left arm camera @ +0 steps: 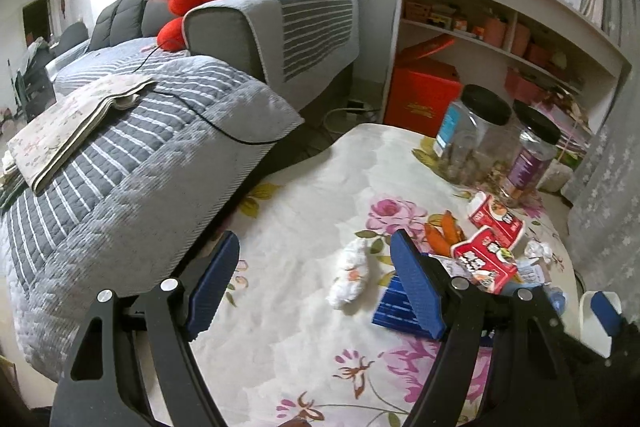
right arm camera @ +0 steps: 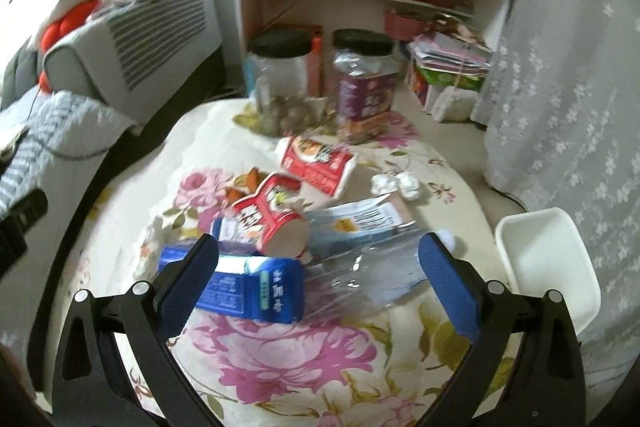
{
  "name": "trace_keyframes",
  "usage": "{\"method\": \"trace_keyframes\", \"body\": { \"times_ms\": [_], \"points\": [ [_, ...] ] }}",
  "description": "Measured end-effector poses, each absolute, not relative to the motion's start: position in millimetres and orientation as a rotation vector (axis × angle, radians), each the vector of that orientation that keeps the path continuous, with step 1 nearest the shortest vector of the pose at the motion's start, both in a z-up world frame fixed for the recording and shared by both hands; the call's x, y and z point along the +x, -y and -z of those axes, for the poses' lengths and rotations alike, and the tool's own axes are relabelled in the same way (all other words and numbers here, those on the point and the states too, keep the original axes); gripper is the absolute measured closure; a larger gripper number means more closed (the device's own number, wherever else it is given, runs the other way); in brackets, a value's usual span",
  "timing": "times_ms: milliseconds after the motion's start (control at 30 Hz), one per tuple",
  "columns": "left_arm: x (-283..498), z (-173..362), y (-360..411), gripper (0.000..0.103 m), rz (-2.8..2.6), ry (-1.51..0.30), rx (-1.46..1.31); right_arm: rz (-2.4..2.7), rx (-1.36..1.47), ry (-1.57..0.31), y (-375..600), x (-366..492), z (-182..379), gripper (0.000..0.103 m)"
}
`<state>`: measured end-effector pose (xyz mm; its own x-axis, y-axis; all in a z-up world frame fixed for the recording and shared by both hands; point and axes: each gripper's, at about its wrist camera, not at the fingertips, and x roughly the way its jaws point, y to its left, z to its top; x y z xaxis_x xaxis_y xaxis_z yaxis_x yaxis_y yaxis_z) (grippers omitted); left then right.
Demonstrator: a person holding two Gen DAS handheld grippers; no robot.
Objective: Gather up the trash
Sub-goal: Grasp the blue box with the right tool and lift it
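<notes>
Trash lies on a flower-print tablecloth (left arm camera: 304,359). In the left wrist view my left gripper (left arm camera: 316,287) is open above the cloth, and a crumpled white tissue (left arm camera: 350,275) lies between its fingers, untouched. A blue carton (left arm camera: 390,305) shows behind the right finger. Beyond it are two red paper cups (left arm camera: 484,261) and orange peel (left arm camera: 444,231). In the right wrist view my right gripper (right arm camera: 320,283) is open over the blue carton (right arm camera: 256,287) and a clear plastic bottle (right arm camera: 368,267). Nothing is gripped. A tipped red cup (right arm camera: 272,219), a second red cup (right arm camera: 316,163) and tissue balls (right arm camera: 396,185) lie farther back.
A white bin (right arm camera: 548,259) stands off the table's right edge, next to a lace curtain (right arm camera: 560,107). Two black-lidded jars (right arm camera: 280,79) stand at the far side of the table. A grey sofa with a striped quilt (left arm camera: 132,163) borders the left. White shelves (left arm camera: 500,27) stand behind.
</notes>
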<state>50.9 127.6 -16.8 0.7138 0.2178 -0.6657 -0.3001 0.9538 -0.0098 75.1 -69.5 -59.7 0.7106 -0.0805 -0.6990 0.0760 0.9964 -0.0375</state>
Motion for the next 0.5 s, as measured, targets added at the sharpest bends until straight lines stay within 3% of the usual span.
{"method": "trace_keyframes", "body": {
  "times_ms": [500],
  "points": [
    [52.8, 21.9, -188.5, 0.027, -0.365, -0.739, -0.176, -0.163, -0.342, -0.83, -14.0, 93.2, 85.2, 0.007]
  ]
}}
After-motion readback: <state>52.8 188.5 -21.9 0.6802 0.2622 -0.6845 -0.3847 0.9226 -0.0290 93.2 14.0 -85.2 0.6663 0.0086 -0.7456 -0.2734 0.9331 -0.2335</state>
